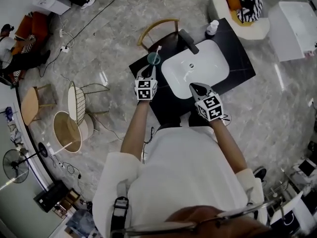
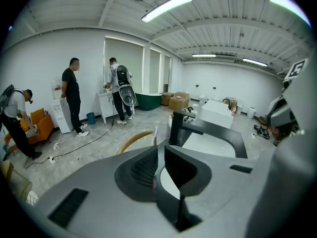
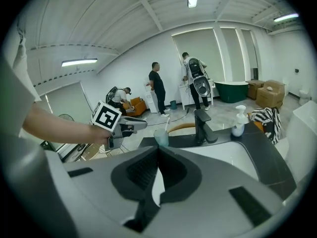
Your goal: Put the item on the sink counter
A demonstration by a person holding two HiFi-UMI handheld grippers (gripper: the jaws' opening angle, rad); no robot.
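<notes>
The room is bright. Long ceiling lights point(image 2: 166, 6) shine down from above, and the white sink point(image 1: 208, 63) gleams. Shadows are soft. Both gripper views bend at the edges, with black corners. The left gripper point(image 2: 159, 155) looks fuzzy up close.

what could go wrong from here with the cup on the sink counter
1. The cup stands close to the corner edge of the counter. The left hand-held gripper is right beside it, jaws together. A small bump could push the cup off.
2. The toothbrush leans out over the cup's rim. A gripper moving past could snag it and tip the cup.
</notes>
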